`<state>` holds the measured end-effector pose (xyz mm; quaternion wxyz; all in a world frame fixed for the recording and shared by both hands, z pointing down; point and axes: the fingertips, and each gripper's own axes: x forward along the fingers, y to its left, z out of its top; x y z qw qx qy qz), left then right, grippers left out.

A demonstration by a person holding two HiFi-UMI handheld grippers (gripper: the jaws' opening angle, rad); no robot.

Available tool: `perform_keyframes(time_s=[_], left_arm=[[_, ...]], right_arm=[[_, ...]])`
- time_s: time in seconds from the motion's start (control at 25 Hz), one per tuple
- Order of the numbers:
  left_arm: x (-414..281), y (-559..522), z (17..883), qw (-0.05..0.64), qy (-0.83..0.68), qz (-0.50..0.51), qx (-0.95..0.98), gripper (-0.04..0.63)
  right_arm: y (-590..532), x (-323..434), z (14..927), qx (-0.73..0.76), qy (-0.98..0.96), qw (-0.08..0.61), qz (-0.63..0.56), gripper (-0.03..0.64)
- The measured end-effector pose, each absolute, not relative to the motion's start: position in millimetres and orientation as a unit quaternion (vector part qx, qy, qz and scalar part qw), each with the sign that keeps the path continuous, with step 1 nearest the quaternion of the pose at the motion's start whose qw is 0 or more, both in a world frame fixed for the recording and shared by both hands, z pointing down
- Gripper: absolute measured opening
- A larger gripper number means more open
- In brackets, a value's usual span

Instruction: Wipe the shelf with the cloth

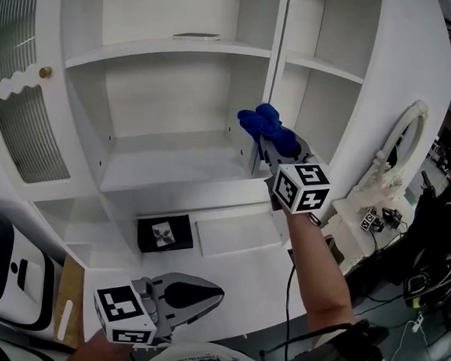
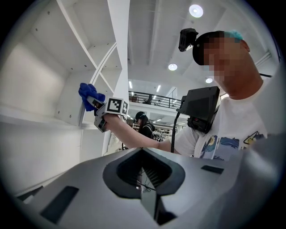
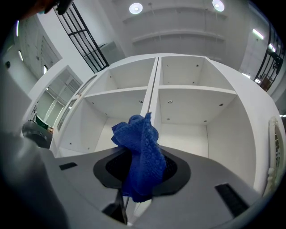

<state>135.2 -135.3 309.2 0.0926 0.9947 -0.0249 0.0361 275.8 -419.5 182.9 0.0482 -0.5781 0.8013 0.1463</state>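
Clamped between the closed jaws of the right gripper (image 3: 138, 181): cloth (image 3: 140, 152), deep blue, coarse knitted texture, bunched into soft folds, standing up past the jaw tips. Held at the front edge of the central divider (image 1: 272, 73), just above the right end of the middle left shelf (image 1: 173, 169); contact with either not determinable. Cabinet (image 1: 395, 109) of smooth, matt white panels, with flat boards and small holes along the side walls. Left gripper (image 1: 208, 294) low over the white counter (image 1: 228, 267), grey moulded jaws pressed together, nothing between them.
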Motion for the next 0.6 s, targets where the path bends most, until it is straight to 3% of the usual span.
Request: perform_keyframes(time_s=[0.6], left_arm=[[124,-129,320,0.102,-0.037,0.035,0.993,0.012]], right_arm=[[-420,278,290,-0.591,0.803,-0.002,0.077,0.133]])
